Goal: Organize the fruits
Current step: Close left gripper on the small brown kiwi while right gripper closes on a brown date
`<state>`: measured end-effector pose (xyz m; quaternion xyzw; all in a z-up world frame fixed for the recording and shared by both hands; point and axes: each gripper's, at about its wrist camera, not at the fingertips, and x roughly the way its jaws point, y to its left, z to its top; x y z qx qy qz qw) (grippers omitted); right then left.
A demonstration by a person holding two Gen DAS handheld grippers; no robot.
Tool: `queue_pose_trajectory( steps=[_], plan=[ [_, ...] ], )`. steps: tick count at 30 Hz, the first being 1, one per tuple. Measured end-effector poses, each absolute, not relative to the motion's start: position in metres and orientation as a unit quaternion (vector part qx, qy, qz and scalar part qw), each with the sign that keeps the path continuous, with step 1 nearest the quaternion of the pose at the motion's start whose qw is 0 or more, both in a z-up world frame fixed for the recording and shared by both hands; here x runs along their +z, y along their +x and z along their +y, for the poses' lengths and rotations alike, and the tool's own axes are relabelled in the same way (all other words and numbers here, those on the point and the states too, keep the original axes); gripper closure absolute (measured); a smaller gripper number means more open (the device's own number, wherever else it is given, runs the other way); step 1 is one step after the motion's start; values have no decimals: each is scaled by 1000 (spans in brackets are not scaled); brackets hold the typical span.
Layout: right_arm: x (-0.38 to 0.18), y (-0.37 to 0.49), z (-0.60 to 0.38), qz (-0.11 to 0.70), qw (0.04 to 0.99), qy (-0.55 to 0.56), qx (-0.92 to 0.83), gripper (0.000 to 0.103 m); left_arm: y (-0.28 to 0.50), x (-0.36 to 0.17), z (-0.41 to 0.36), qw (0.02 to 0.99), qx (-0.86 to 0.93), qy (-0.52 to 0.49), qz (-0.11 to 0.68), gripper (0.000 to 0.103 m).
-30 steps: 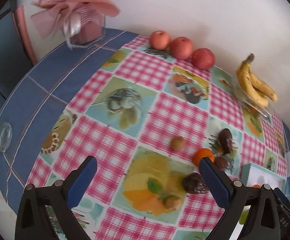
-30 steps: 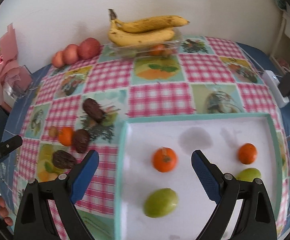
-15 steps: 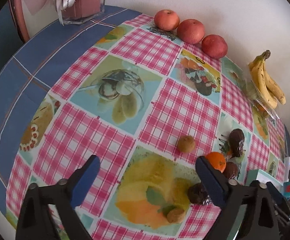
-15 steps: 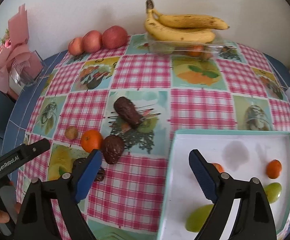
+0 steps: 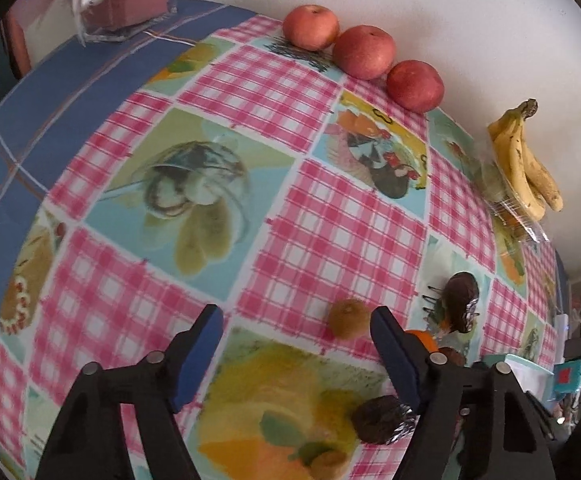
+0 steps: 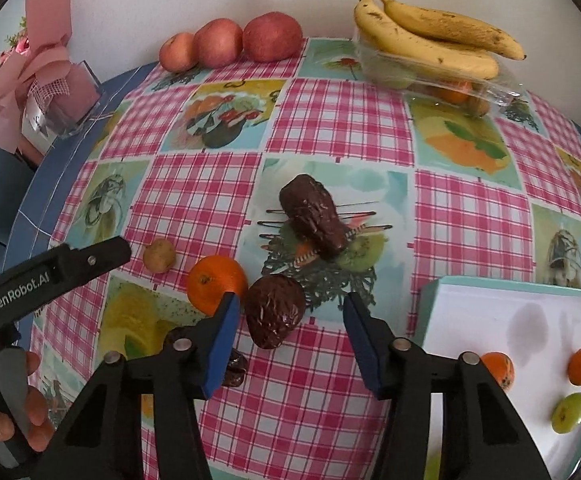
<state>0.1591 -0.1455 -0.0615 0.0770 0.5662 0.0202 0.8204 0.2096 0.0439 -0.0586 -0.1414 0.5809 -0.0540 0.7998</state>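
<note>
Black tongs (image 6: 288, 330), blue pads (image 6: 220, 344) (silver screws), "GenRobot.AI" lettering.

A home is shown, most likely a dining spot. A table is covered with a pink checked tablecloth (image 6: 330, 128) printed with fruit pictures. Apples (image 6: 230, 42) and bananas (image 6: 430, 36) are lined up by a plain white wall (image 5: 430, 8). A gift box with a pink bow (image 6: 38, 88) (a very homey thing) is kept in the corner.
</note>
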Motion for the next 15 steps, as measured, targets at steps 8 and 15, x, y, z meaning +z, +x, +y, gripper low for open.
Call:
queue_pose_trajectory(
  steps=[8,15],
  plan=[
    [-71,163,-149,570,816,91,24,57,217,-71,30,787,-80,-156,591,40],
    [-80,165,-153,577,810,101,25,67,219,-73,19,786,-90,-145,594,66]
  ],
)
